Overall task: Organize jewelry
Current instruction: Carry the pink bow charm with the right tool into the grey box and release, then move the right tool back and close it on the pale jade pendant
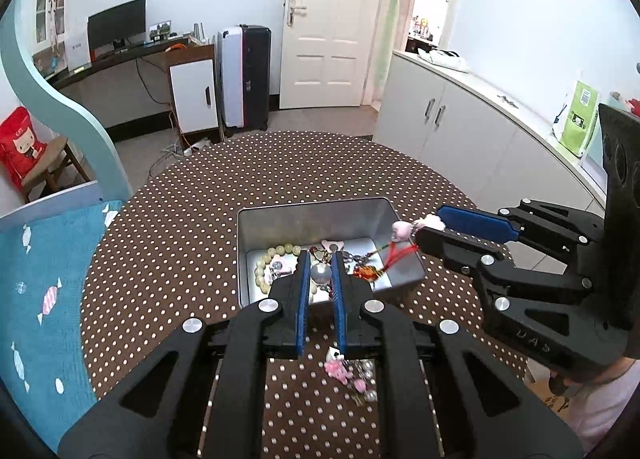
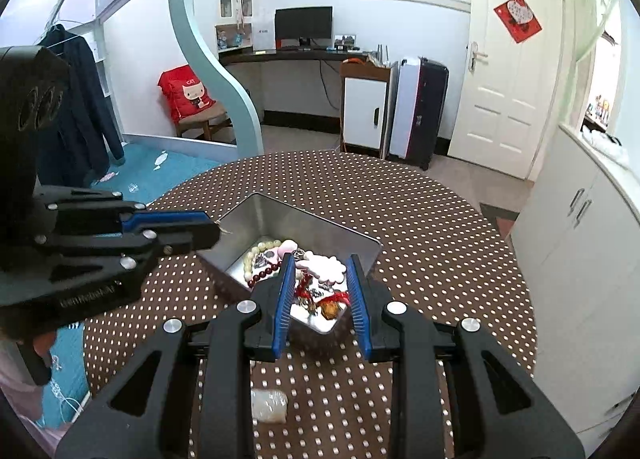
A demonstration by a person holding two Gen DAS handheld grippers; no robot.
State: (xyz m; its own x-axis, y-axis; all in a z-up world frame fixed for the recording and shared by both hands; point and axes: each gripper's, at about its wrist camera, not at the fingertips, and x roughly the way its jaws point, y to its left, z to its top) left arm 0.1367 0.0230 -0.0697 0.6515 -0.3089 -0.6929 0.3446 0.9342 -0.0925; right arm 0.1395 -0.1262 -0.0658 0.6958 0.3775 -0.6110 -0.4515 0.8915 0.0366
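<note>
An open metal tin [image 1: 312,215] [image 2: 280,215] stands on the polka-dot table and holds bead bracelets [image 1: 266,259] [image 2: 256,259] and charms. My left gripper [image 1: 320,259] hovers over the tin's near edge, jaws narrowly apart around a pearl-like bead [image 1: 320,273]. My right gripper [image 2: 320,263] [image 1: 416,229] is over the tin's right side, open, with a pink-and-white charm with red cord [image 2: 326,269] [image 1: 400,229] at its tips, the red tassel and amber bead [image 1: 366,272] hanging into the tin. A pink charm bunch [image 1: 348,373] lies on the table under my left gripper.
A small clear bag [image 2: 269,405] lies on the table near my right gripper. The round table [image 1: 200,219] is bordered by a blue bed at left and white cabinets [image 1: 460,119] at right.
</note>
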